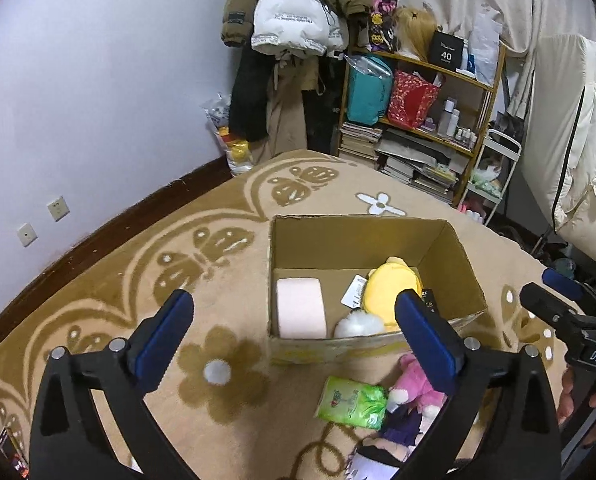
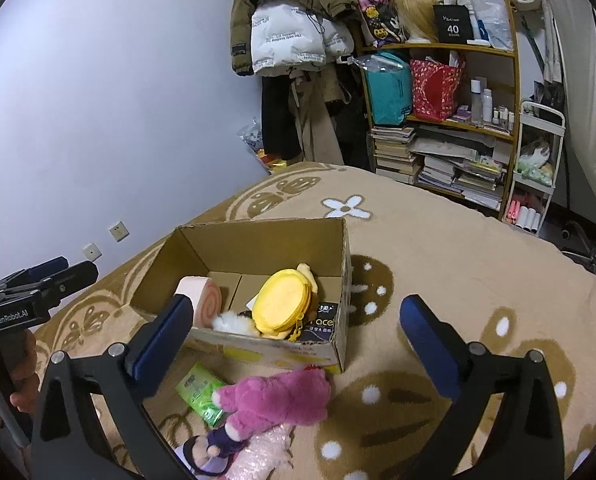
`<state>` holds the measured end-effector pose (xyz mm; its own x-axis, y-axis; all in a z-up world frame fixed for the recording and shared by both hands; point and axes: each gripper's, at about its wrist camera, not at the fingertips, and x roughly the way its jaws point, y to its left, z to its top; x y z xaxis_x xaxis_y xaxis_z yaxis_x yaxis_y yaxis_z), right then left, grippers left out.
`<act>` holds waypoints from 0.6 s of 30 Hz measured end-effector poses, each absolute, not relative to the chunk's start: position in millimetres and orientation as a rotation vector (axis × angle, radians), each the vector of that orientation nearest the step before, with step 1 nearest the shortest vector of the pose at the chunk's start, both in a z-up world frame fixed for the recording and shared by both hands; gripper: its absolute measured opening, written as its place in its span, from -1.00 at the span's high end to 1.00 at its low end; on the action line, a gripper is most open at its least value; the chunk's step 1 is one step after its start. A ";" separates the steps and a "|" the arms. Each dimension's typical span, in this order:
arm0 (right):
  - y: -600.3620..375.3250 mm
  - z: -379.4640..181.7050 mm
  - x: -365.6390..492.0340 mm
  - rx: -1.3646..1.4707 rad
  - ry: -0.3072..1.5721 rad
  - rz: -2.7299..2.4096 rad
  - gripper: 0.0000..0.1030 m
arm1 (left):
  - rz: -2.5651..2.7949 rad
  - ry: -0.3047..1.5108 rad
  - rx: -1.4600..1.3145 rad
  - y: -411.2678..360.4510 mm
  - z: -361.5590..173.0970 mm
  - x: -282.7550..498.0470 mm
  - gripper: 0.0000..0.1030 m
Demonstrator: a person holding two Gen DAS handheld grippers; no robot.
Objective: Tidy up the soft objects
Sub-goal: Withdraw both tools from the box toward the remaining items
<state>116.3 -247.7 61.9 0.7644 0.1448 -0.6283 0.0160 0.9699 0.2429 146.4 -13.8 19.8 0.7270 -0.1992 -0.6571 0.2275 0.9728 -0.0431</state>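
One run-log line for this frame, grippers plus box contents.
left gripper: open, empty | right gripper: open, empty | box: pink roll, yellow plush | outside: green pack, pink plush

Probably a bedroom: hung coats [image 1: 298,12], cluttered bookshelf [image 2: 449,128].

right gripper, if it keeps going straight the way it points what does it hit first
Probably the cardboard box, near its right front corner, which sits midway between the open right gripper fingers. Depth is unclear; aimed lower, it could meet the pink plush first.
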 end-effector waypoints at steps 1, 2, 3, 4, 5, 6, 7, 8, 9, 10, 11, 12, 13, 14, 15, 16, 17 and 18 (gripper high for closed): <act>-247.1 63.4 113.7 0.241 0.695 0.072 -1.00 | -0.230 0.715 0.046 -13.1 21.2 143.0 -0.97; -248.1 65.0 111.4 0.242 0.691 0.075 -1.00 | -0.228 0.715 0.049 -12.6 21.9 140.4 -0.97; -247.2 66.4 108.0 0.243 0.687 0.080 -1.00 | -0.228 0.717 0.053 -12.1 22.6 136.8 -0.97; -246.9 67.2 106.0 0.243 0.686 0.081 -1.00 | -0.230 0.724 0.058 -13.4 23.5 133.7 -0.97; -246.5 68.1 103.5 0.244 0.685 0.082 -1.00 | -0.232 0.735 0.065 -13.7 23.4 131.4 -0.97; -246.4 67.9 103.6 0.245 0.687 0.083 -1.00 | -0.235 0.749 0.068 -14.2 23.6 127.2 -0.97; -245.4 68.4 100.7 0.245 0.690 0.088 -1.00 | -0.241 0.752 0.064 -14.1 24.0 123.7 -0.97; -243.6 68.6 98.4 0.244 0.690 0.089 -1.00 | -0.245 0.750 0.058 -13.7 24.5 119.7 -0.97; -242.8 68.9 94.8 0.241 0.689 0.092 -1.00 | -0.247 0.747 0.051 -13.5 25.4 114.3 -0.97; -240.7 69.1 91.8 0.238 0.689 0.094 -1.00 | -0.249 0.745 0.047 -13.7 26.4 109.6 -0.97; -239.0 68.9 89.3 0.236 0.690 0.096 -1.00 | -0.250 0.744 0.048 -13.2 26.9 106.0 -0.97; -237.8 68.3 86.7 0.236 0.690 0.097 -1.00 | -0.251 0.744 0.056 -14.5 27.3 101.2 -0.97; -236.6 67.6 84.0 0.238 0.691 0.098 -1.00 | -0.251 0.742 0.064 -16.3 26.6 97.3 -0.97; -236.2 66.9 82.4 0.239 0.693 0.098 -1.00 | -0.251 0.741 0.076 -17.3 26.2 93.6 -0.97; -235.6 66.4 81.3 0.239 0.695 0.099 -1.00 | -0.249 0.743 0.088 -18.8 25.4 90.1 -0.97; -235.0 65.4 78.8 0.240 0.696 0.101 -1.00 | -0.248 0.748 0.093 -19.5 23.8 86.3 -0.97; -235.3 64.4 77.0 0.242 0.697 0.101 -1.00 | -0.248 0.754 0.091 -20.2 23.0 84.0 -0.97; -235.6 63.9 75.7 0.244 0.699 0.102 -1.00 | -0.248 0.763 0.086 -19.7 21.0 81.0 -0.97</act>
<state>75.7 -235.6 63.9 0.7620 0.1742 -0.6236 -0.0116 0.9666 0.2559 81.0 -19.7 21.0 0.6952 -0.1912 -0.6929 0.2533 0.9673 -0.0129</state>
